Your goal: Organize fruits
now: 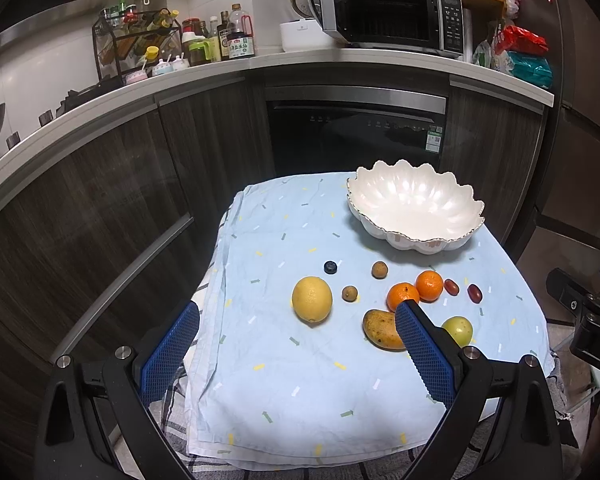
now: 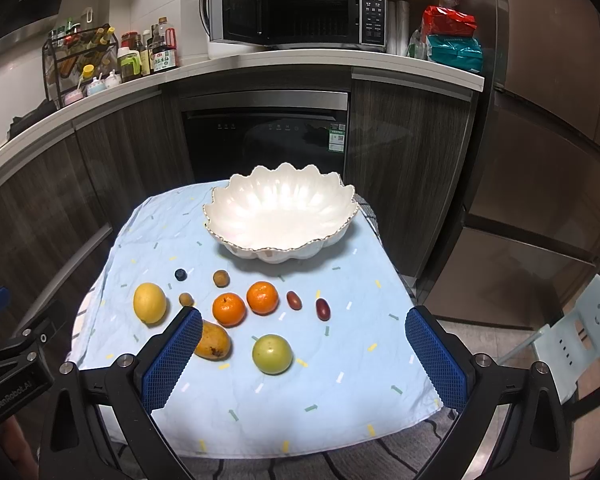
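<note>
A white scalloped bowl (image 1: 414, 206) (image 2: 280, 214) stands empty at the far side of a light blue cloth (image 1: 300, 360) (image 2: 340, 360). In front of it lie a lemon (image 1: 312, 299) (image 2: 149, 303), a blueberry (image 1: 330, 267) (image 2: 181, 274), two brown longans (image 1: 379, 269) (image 1: 349, 293), two tangerines (image 2: 229, 309) (image 2: 262, 297), two dark red grapes (image 2: 294, 300) (image 2: 323, 308), a mango (image 2: 214, 342) and a green apple (image 2: 272, 353). My left gripper (image 1: 298, 314) is open, above the cloth's near edge. My right gripper (image 2: 303, 318) is open too, empty.
Dark cabinets and a built-in black appliance (image 2: 266, 136) stand behind the small table. The counter above carries an open microwave (image 2: 296, 14), bottles and a spice rack (image 1: 140, 40). A pale blue chair (image 2: 580, 332) is at the right. The other gripper's body (image 1: 588, 312) shows at the right edge.
</note>
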Motion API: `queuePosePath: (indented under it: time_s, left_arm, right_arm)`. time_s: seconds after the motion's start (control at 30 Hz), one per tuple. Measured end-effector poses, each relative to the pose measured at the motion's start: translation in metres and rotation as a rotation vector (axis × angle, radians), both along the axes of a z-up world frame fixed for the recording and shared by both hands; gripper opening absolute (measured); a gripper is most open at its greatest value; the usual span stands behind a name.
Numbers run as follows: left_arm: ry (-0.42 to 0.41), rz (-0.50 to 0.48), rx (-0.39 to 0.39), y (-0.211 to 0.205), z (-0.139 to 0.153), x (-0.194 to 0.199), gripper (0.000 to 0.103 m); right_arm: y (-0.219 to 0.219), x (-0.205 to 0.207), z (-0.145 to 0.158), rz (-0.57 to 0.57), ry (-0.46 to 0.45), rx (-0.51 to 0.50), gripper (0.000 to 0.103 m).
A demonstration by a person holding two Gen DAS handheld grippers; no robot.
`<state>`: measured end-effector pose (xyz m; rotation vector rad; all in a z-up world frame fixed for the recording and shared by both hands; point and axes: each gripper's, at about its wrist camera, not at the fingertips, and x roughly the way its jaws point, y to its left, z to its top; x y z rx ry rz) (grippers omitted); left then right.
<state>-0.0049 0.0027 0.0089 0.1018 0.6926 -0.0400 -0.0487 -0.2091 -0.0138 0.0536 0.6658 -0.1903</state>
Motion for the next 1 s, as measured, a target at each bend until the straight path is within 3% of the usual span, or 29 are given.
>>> queuePosePath:
  time_s: [1.0]
  left_arm:
    - [0.0, -0.001, 0.0, -0.0028, -0.0019, -0.0013, 0.1]
  right_arm:
    - [0.0, 0.0003, -0.0004, -0.001, -0.001, 0.003, 0.103]
